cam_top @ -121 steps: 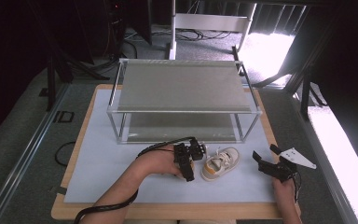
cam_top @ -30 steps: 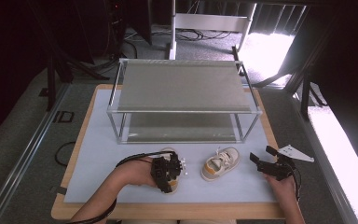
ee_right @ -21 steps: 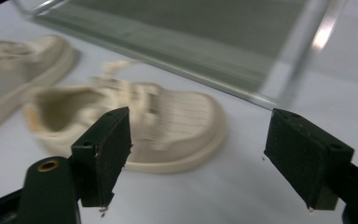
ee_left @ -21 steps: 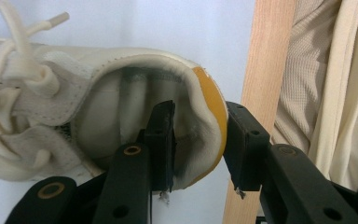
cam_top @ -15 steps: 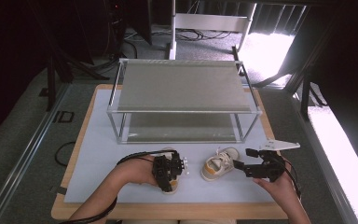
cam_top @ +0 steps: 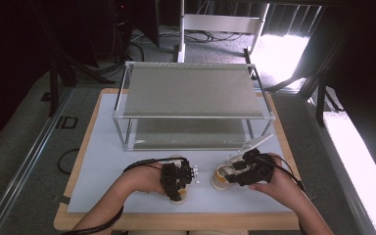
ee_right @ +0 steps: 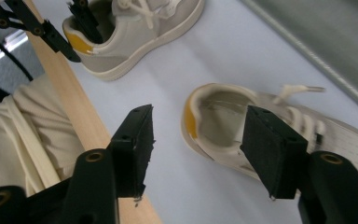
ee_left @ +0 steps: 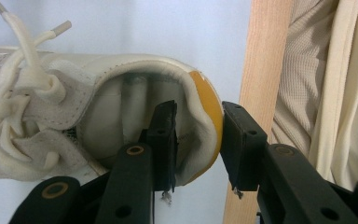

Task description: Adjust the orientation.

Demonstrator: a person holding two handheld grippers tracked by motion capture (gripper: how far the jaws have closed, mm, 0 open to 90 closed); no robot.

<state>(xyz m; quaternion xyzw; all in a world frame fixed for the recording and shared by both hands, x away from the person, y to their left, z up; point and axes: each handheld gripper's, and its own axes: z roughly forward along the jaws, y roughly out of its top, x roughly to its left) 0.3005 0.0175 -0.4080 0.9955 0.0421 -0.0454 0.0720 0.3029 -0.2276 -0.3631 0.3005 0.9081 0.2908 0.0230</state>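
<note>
High view: wooden-edged worktop (cam_top: 78, 166) with a pale blue-white mat, lower centre of frame. A two-tier metal-framed rack with grey shelves (cam_top: 192, 105) stands on the far half of the mat.

Left tool (cam_top: 180, 177), black, sits lower centre of the high view, held by the left hand (cam_top: 144, 178). In the left gripper view its jaws are pinching the heel collar of a small cream leather sneaker with a mustard-yellow heel tab (ee_left: 93, 116): one jaw inside the shoe opening, the other outside against the yellow tab. The shoe lies on the mat just beside the worktop's near wooden edge (ee_left: 256, 70); its knotted cream laces (ee_left: 23, 88) fill the left of that frame. Cream ribbed fabric of the person's clothing (ee_left: 326, 88) shows at the right.

Right tool (cam_top: 247, 171) is lower right of centre in the high view, held by the right hand (cam_top: 281, 183), over a second matching cream sneaker with a yellow heel patch (ee_right: 270, 126). In the right gripper view its jaws are spread wide, one on each side of that shoe's heel, not touching it. The shoe rests on the mat, heel toward the near edge, toe toward the rack.

The first sneaker, with the left tool on its heel, appears at the upper left of the right gripper view. The two shoes lie near each other, apart.
</note>
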